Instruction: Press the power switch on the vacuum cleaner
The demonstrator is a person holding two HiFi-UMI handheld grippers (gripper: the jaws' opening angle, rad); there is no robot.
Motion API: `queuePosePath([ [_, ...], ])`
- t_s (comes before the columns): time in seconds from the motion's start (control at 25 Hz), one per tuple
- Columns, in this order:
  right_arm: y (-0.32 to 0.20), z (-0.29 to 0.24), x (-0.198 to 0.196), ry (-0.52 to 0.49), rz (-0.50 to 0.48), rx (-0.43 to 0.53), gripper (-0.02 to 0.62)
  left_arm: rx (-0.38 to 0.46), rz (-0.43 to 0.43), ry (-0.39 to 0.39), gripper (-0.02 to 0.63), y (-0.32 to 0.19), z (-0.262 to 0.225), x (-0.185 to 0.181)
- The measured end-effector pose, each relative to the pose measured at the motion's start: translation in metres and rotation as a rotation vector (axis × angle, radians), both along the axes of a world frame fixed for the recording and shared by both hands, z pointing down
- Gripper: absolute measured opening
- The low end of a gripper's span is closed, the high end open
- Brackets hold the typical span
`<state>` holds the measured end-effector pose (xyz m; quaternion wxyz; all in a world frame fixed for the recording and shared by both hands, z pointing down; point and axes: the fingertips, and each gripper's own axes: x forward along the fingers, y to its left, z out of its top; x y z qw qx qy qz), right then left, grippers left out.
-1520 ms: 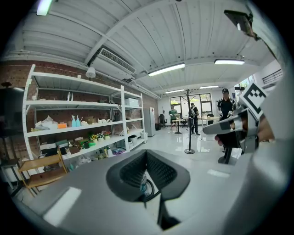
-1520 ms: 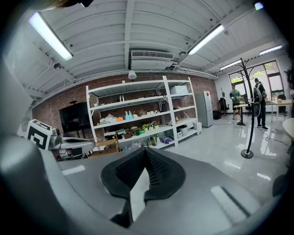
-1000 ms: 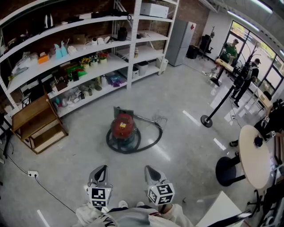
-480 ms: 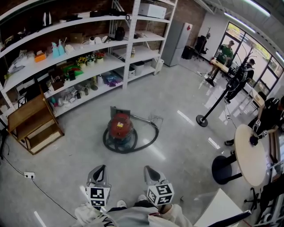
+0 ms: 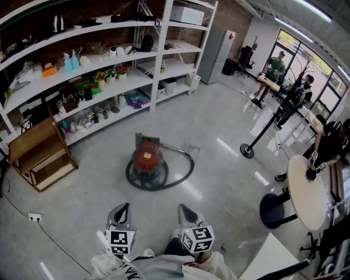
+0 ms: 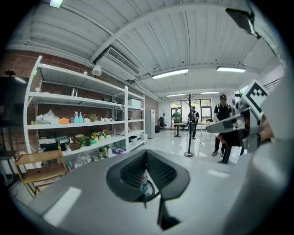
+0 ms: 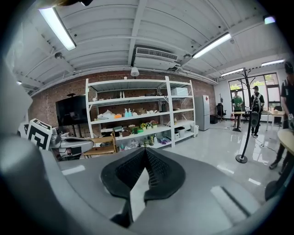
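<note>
Red vacuum cleaner (image 5: 147, 158) stood on floor, well ahead. Left tool (image 5: 124, 208), right tool (image 5: 184, 209): both closed, held nothing. Step judged: approach. Next: get near, press switch.

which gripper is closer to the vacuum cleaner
Left, slightly. The left gripper lines up with the vacuum cleaner, well short of it; the right gripper is level but further aside.

An open, loft-like lab or workshop hall.
White shelving (image 5: 109, 68) crowded with bottles, boxes and oddments lines a brick wall (image 5: 232, 16) at far left above a polished concrete floor (image 5: 219, 164); a fridge (image 5: 213, 46), tall windows (image 5: 314, 52) and people (image 5: 277, 61) standing at a worktop (image 5: 268, 81) lie far right, under strip lights (image 7: 59, 28) and a ceiling air-conditioning unit (image 7: 154, 53).
</note>
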<state>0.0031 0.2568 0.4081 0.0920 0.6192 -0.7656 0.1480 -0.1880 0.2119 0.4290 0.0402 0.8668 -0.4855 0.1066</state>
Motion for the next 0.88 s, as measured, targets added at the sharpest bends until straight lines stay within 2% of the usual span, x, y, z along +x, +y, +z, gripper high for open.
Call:
queuePosePath([
  [0.52, -0.016, 0.005, -0.003, -0.024, -0.017, 0.009, 0.000, 0.007, -0.014, -0.020, 0.000, -0.009, 0.001, -0.002],
  [0.68, -0.025, 0.003, -0.003, -0.033, -0.029, 0.008, 0.000, -0.019, -0.020, -0.038, 0.000, -0.014, 0.004, -0.003],
  [0.88, -0.035, 0.007, 0.000, -0.037, -0.041, 0.006, 0.000, 0.004, -0.037, -0.034, 0.000, -0.022, 0.002, -0.001],
])
